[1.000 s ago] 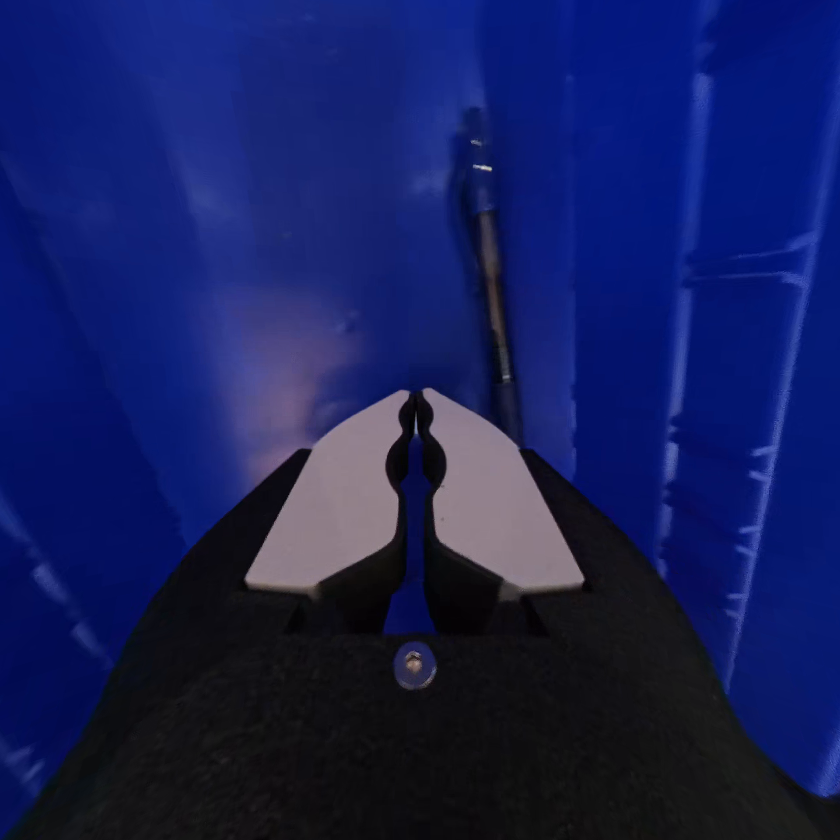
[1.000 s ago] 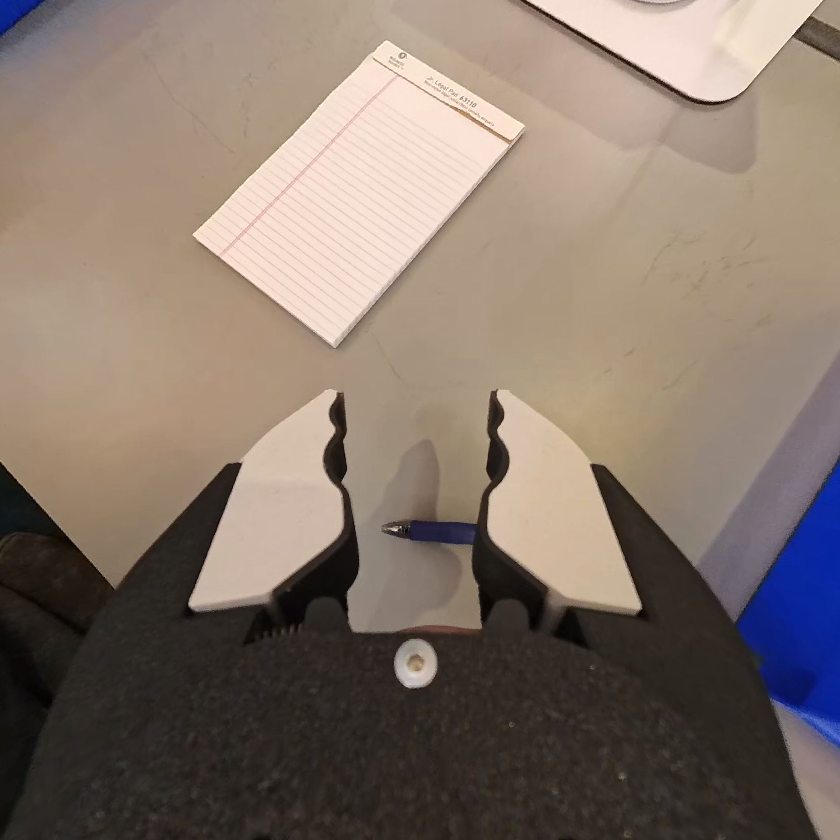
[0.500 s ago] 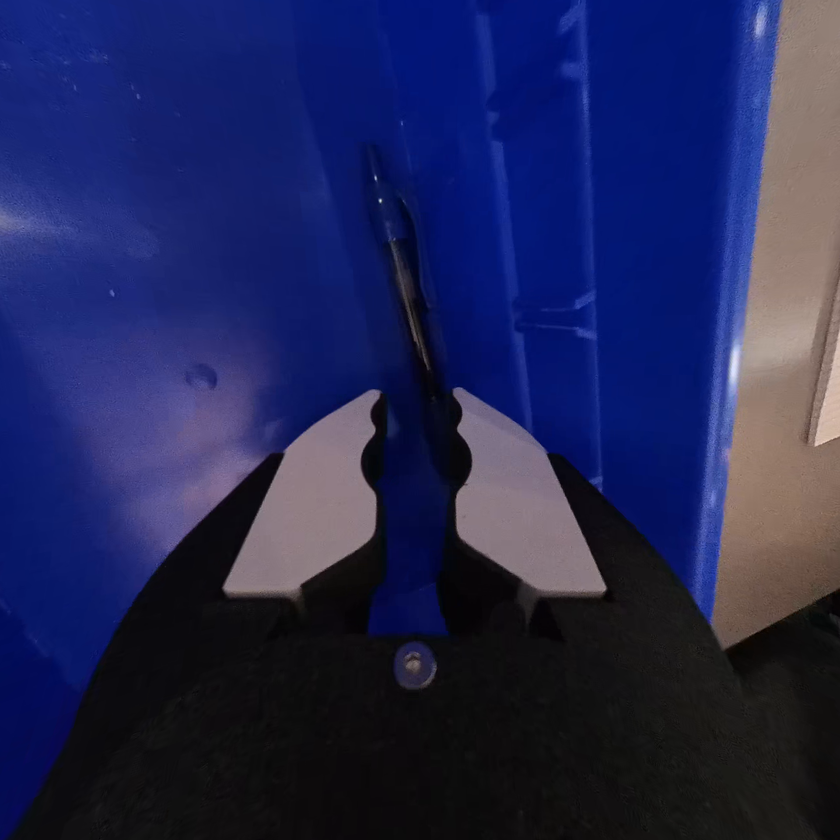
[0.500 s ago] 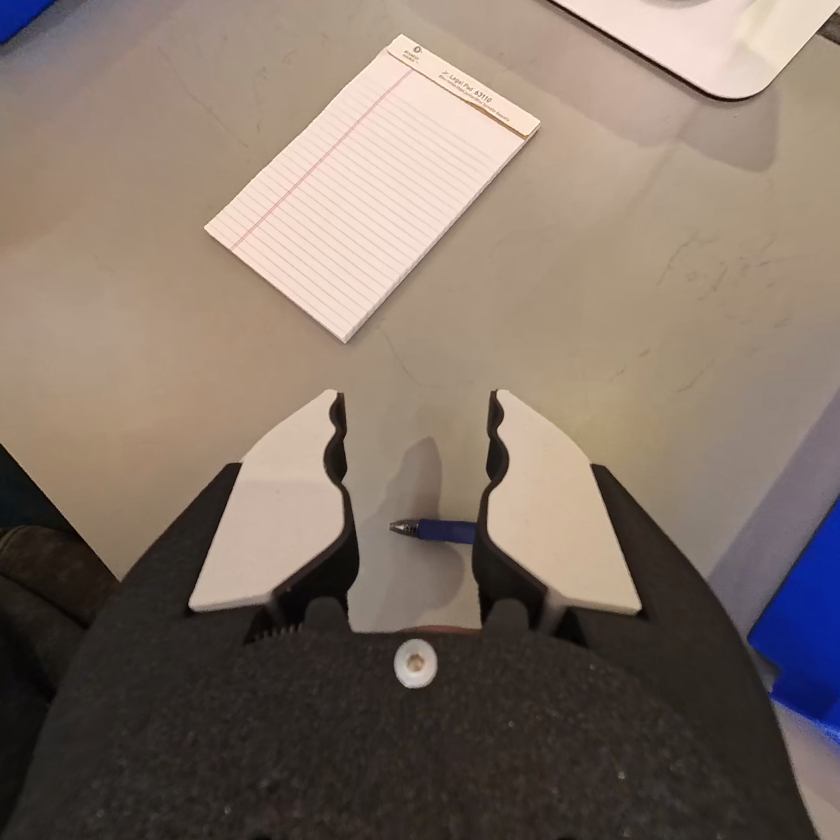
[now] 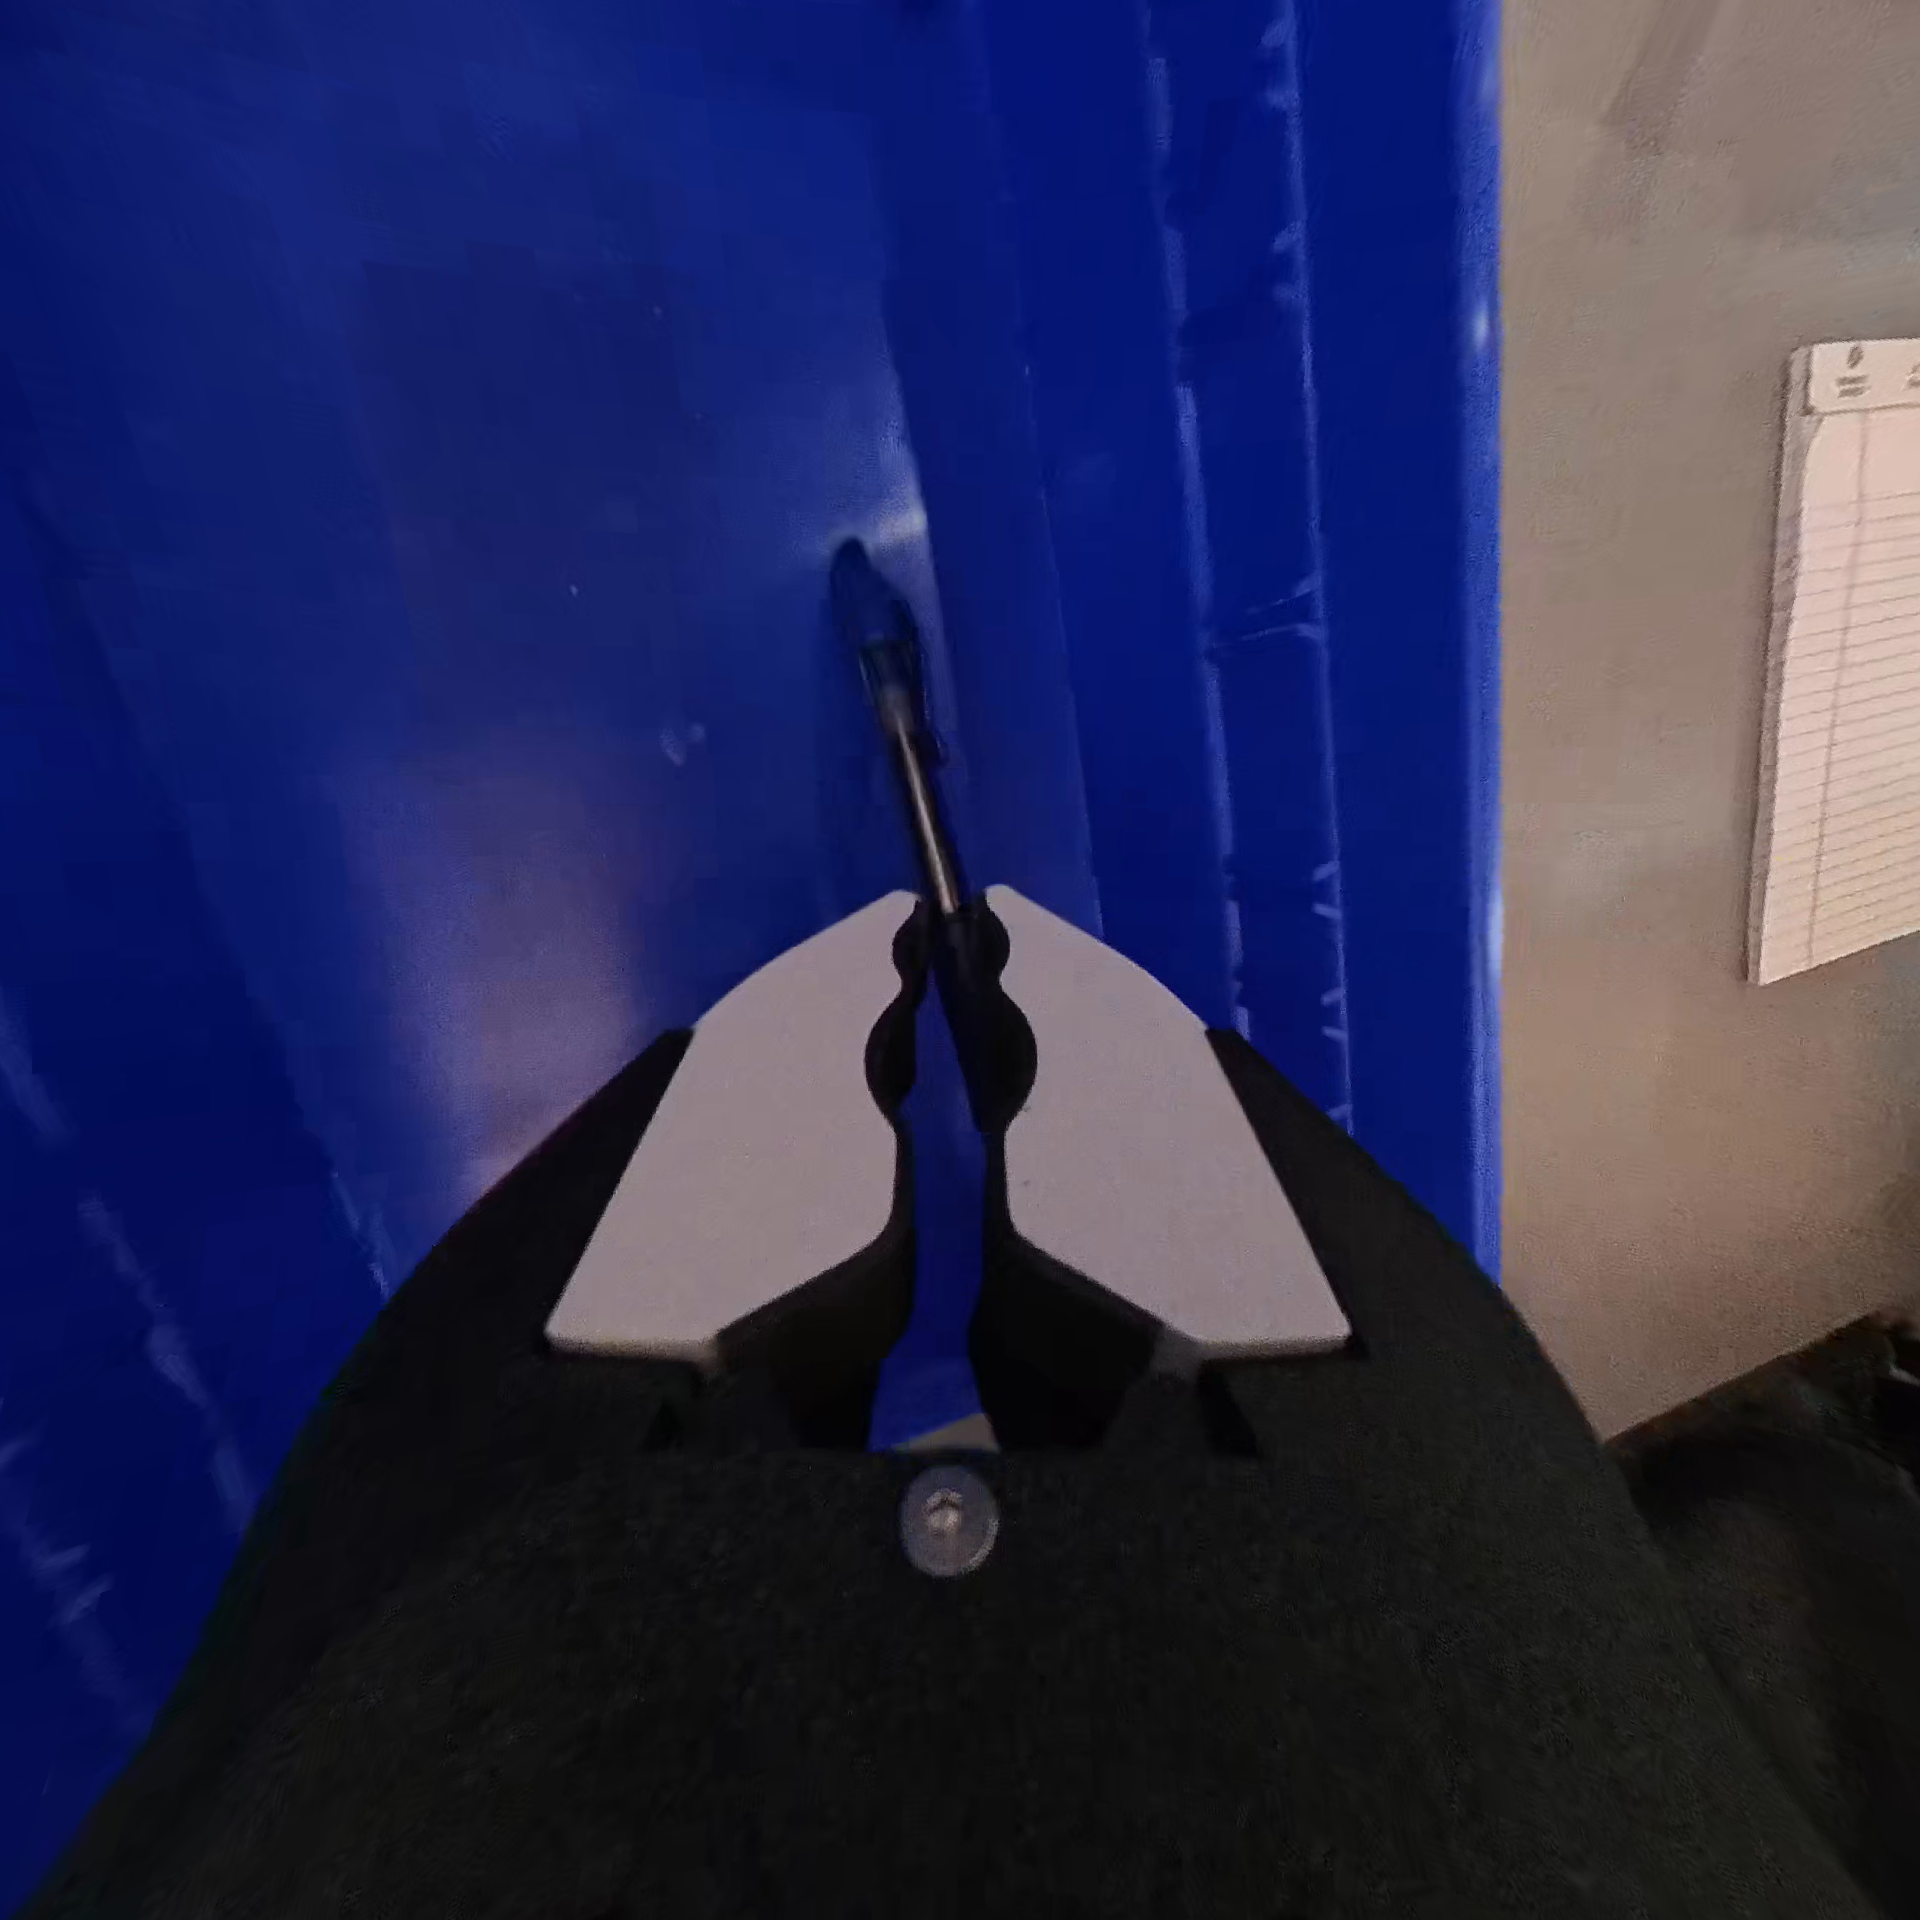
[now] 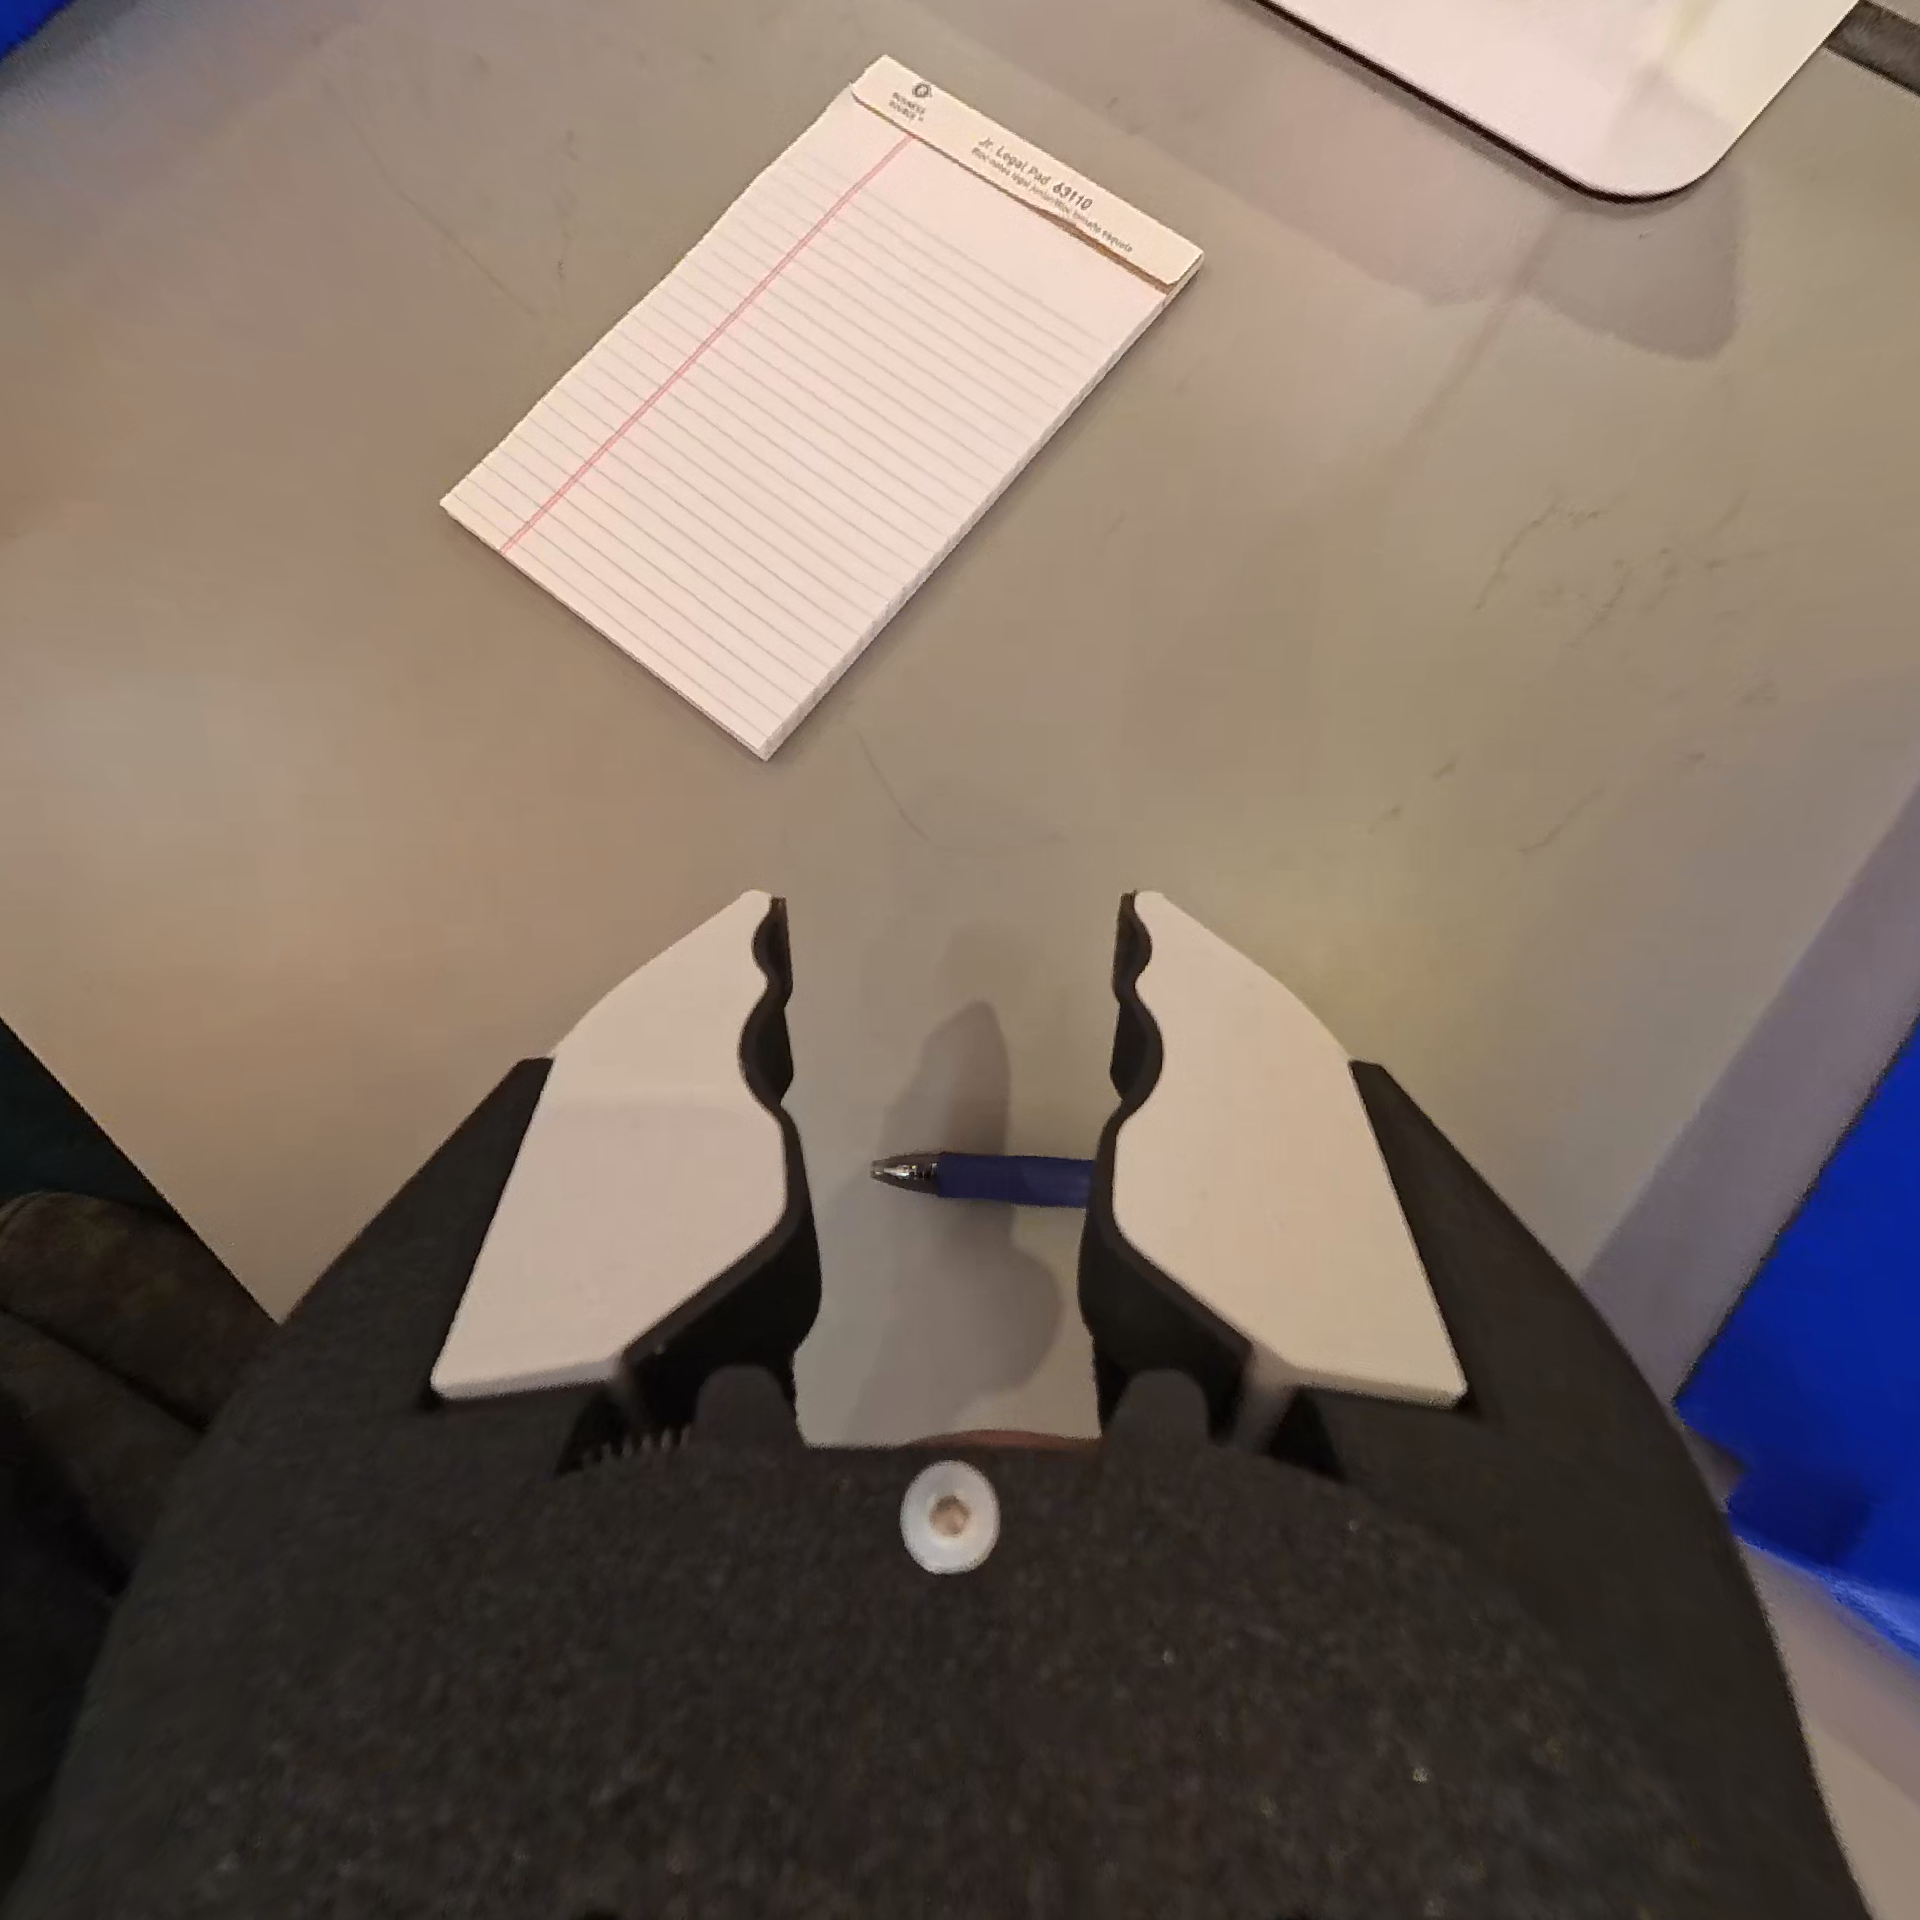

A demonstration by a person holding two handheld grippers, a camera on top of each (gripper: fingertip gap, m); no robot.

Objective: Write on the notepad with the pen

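Observation:
In the left wrist view my left gripper [image 5: 951, 904] is inside a blue bin [image 5: 416, 520] and shut on a dark pen [image 5: 904, 717], which sticks out forward past the fingertips along the bin's wall. The white lined notepad [image 6: 821, 405] lies flat on the grey table [image 6: 1455, 623], ahead and slightly left of my right gripper [image 6: 951, 904]. Its edge also shows in the left wrist view [image 5: 1849, 675]. My right gripper is open above the table. A second pen [image 6: 987, 1179], blue with a silver tip, shows between its fingers, its rear hidden under the right finger.
A white rounded board [image 6: 1558, 83] lies at the table's far right. A blue bin corner [image 6: 1829, 1351] is off the table's right edge. The table's near-left edge runs diagonally, with a dark object [image 6: 83, 1299] below it.
My left gripper opened around the pen in the bin, then closed on it and drew back to the right. My right gripper has barely shifted and stays open.

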